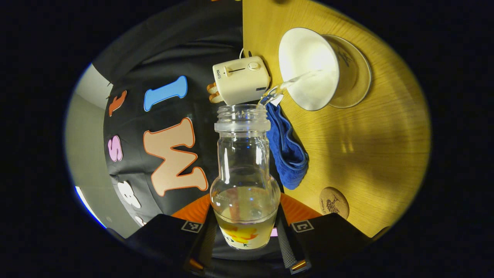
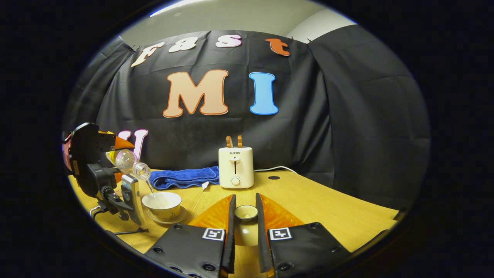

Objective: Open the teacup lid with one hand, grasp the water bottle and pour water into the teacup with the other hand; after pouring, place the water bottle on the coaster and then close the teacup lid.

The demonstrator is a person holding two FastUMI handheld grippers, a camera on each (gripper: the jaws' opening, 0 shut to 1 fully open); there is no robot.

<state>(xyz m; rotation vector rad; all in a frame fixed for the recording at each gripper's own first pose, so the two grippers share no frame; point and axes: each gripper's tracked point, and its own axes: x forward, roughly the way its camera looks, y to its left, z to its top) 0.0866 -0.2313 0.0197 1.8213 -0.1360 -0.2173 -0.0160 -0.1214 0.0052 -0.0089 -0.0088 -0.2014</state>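
Two fingers of my left gripper (image 1: 244, 227) are clamped on the base of the water bottle (image 1: 244, 170), which lies tipped over on its side with its open mouth pointing away from me. A little water sits in the bottle's belly near my fingers, and a thin stream leaves the mouth and falls into the teacup (image 1: 308, 67) just beyond it. The teacup stands on its saucer (image 1: 357, 73) on the table (image 1: 370, 154), and in the right gripper view the same stream runs from the bottle down into the cup (image 2: 162, 204). So I judge the pouring step is in hand, with the lid already off.

My right gripper (image 2: 245, 220) grips the teacup lid (image 2: 246, 212) between both fingers, held above the table well to the side of the cup. Past it stand a toaster (image 2: 236, 166) and a blue cloth (image 2: 184, 177) against the wall.

The coaster (image 1: 334, 202) lies on the table close to my left gripper, to its side, bare and apart from the saucer, with the blue cloth between the bottle and the toaster.

Next, I think, I must roll the bottle back upright to stop the stream, carry it toward myself to the coaster and set its base squarely there before letting go. Then the right gripper brings the lid across and lowers it onto the cup's rim.
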